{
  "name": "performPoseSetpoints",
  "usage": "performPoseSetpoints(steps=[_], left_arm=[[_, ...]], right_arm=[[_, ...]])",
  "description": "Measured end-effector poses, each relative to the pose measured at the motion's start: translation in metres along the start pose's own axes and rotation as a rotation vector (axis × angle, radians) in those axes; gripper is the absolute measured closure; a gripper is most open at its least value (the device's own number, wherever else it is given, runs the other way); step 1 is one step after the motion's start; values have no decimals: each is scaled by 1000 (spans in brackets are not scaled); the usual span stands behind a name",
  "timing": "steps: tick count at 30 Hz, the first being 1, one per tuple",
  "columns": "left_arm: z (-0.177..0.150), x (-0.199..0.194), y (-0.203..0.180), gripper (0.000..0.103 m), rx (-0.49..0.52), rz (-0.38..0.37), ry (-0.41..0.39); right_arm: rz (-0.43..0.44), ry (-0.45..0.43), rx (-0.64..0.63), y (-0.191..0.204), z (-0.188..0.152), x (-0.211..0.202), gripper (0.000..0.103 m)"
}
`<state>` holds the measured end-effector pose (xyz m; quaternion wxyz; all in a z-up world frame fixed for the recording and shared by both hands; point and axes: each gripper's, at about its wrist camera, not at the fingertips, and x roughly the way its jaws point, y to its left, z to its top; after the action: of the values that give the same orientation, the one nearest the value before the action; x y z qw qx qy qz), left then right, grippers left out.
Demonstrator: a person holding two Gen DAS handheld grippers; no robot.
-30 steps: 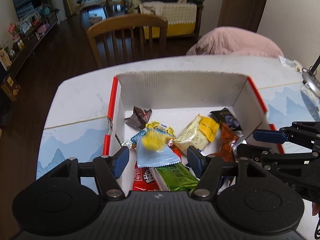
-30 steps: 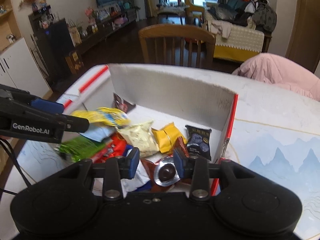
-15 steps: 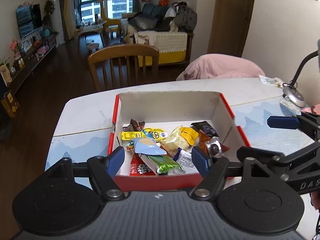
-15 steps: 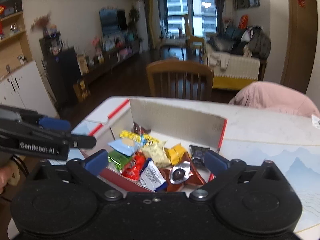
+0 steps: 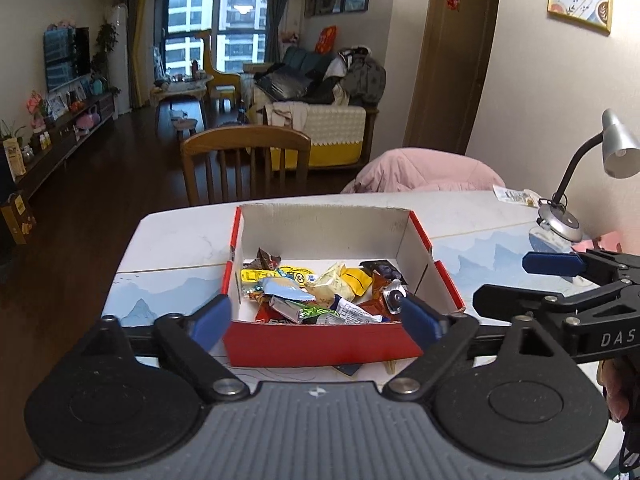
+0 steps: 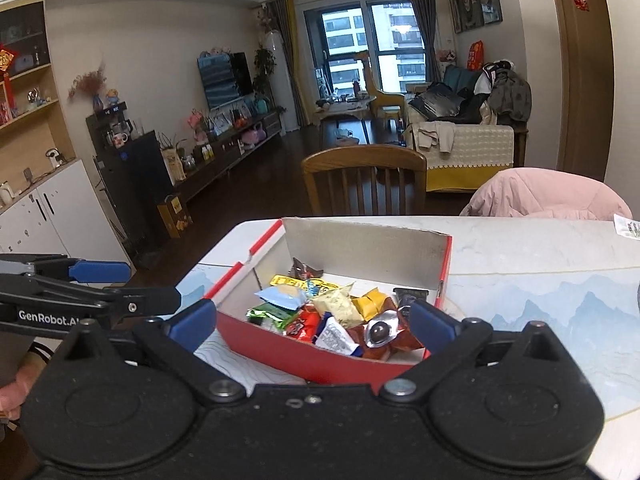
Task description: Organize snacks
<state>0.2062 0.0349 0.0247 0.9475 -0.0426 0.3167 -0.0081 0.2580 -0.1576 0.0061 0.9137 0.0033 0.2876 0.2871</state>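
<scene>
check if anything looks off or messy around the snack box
Something dark and flat pokes out from under the red box's near edge; it looks like a wrapper pinned underneath, though I can't identify it. The snacks inside lie in a loose jumble.

Chair (image 5: 246,160): wooden, I see it behind the table (image 5: 180,236)
Lamp (image 5: 580,176): silver gooseneck, standing on my right
Pink jacket (image 6: 548,196): beside chair

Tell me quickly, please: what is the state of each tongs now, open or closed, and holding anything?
Left tongs: open wide, holding nothing, in front of the red box.
Right tongs: open wide, holding nothing.
</scene>
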Motion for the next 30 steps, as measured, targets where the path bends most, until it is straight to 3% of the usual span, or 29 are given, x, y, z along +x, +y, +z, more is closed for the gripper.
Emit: performPoseSetpoints(steps=[12, 30], left_arm=[[-8, -29, 9, 2, -67, -10, -42], [-8, -51, -1, 2, -64, -21, -90]], right_arm=[[-9, -32, 1, 15, -9, -20, 0], [-17, -52, 21, 20, -12, -33, 0]])
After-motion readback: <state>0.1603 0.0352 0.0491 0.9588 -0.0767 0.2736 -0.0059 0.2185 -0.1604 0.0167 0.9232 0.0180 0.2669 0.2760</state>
